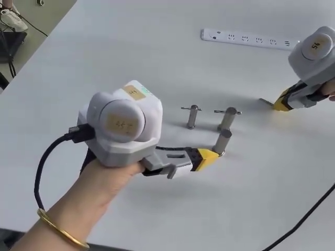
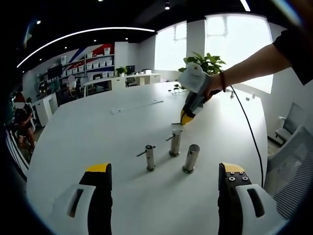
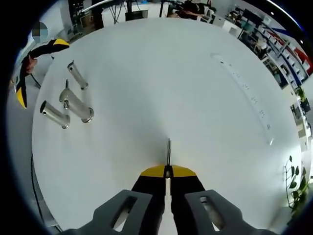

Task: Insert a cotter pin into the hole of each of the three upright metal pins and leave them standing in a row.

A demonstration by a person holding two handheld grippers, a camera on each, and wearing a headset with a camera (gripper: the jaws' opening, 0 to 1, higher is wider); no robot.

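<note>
So on my feed the left gripper [image 1: 208, 157] is wide open, nothing between its jaws, held low over the white table [image 1: 131, 47]. In the head view its yellow tip sits just beside the bare metal pin [image 1: 222, 142], which stands at about 1 o'clock from it with nothing through its top.

Just past that one, around 12 o'clock, is the second metal pin [image 1: 227, 118], and the third metal pin [image 1: 192, 116] is over at 11 o'clock. Both are upright, and each has one of the inserted cotter pins [image 1: 226, 111] crosswise near its top. The three stand close together, more a triangle than a row.

The right gripper [image 3: 167, 171] is clamped tight on a loose cotter pin [image 3: 168, 149] that pokes straight out at 12 o'clock in its own view. I can't tell if the pin's tip touches the table. In the head view it's at 2 o'clock from the metal pins, well apart. A power strip [image 1: 246, 39] lies farther back, at about 12 o'clock.
</note>
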